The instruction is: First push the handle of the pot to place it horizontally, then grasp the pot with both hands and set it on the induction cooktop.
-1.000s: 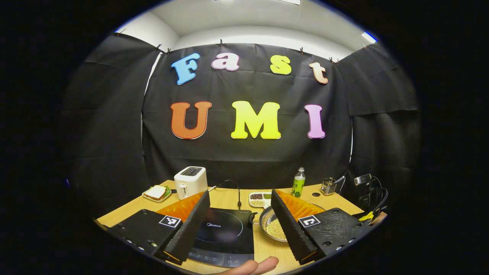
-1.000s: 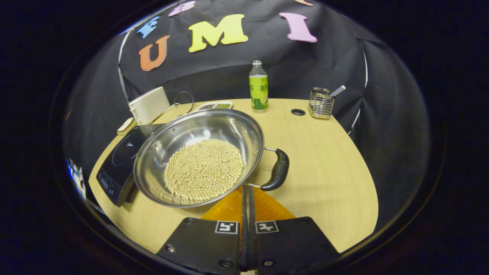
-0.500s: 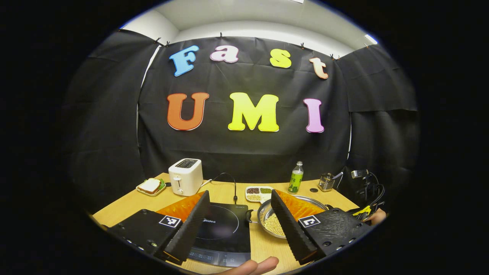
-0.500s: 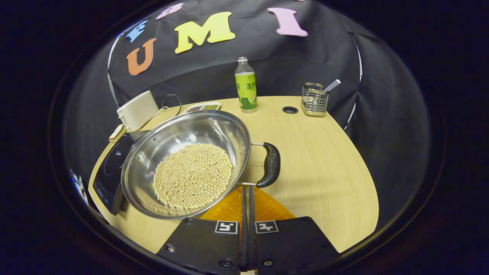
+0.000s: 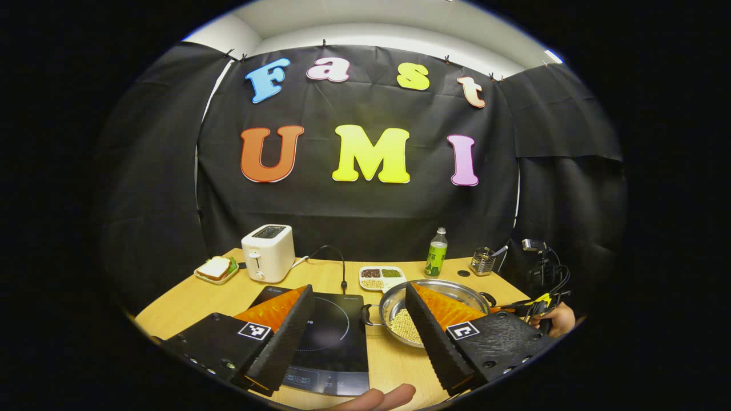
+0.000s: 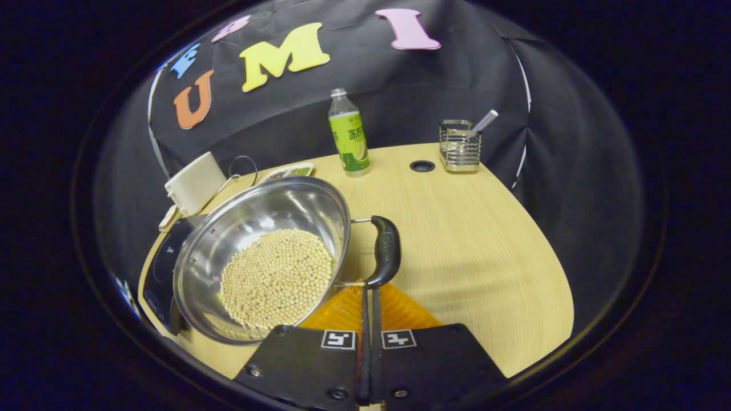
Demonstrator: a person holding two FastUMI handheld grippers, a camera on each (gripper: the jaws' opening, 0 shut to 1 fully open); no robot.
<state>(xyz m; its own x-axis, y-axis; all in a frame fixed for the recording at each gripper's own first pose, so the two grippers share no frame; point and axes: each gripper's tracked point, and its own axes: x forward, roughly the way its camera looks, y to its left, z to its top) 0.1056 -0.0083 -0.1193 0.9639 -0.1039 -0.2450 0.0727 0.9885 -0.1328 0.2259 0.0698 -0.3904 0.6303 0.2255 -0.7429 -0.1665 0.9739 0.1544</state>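
Pot (image 6: 268, 251) beside cooktop (image 5: 331, 337); right tool (image 6: 369, 291) closed at handle (image 6: 385, 251).

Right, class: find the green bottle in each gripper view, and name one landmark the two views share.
Left gripper view: green bottle at the table's back edge, right of centre.
Right gripper view: upper centre, behind the pot.
Shared landmark: the wire utensil holder to the bottle's right.

Silver pot (image 6: 268, 211) (black handle (image 6: 385, 251)), pale-yellow beans (image 6: 277, 277), light-wood table (image 6: 474, 245)
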